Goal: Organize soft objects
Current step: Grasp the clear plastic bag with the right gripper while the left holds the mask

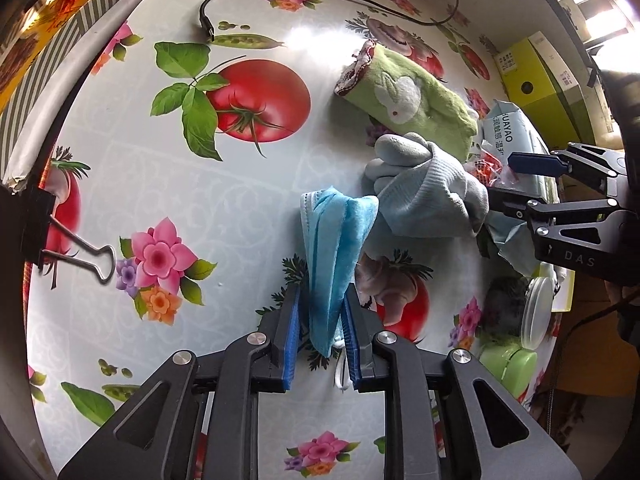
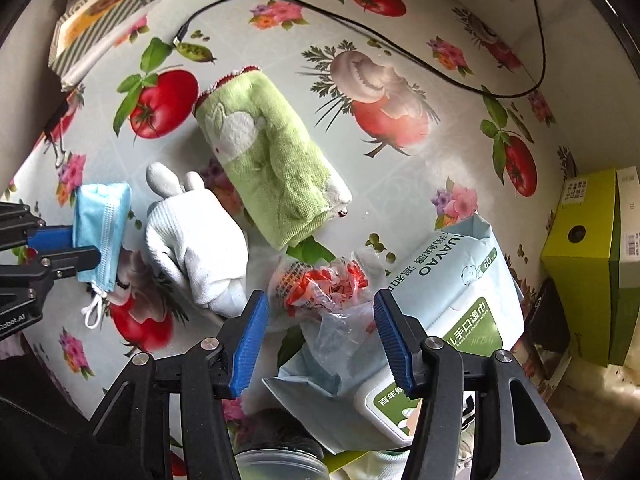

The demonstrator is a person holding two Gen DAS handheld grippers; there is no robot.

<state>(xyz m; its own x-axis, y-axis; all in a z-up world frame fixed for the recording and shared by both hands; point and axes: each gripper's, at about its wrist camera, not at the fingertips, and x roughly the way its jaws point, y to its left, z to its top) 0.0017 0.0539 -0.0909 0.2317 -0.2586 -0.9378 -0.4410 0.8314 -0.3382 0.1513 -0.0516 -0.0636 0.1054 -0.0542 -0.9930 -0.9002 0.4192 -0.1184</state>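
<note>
One blue face mask, pinched in left gripper, long axis along the fingers. One grey work glove, fingertips away. One rolled green towel, lying diagonally beside it. Right gripper spread wide, holding nothing, over crumpled wrapper and wet-wipes pack.

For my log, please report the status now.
Left gripper shut on blue face mask. Right gripper open, empty, over crumpled plastic wrapper. Grey glove beside mask.
</note>
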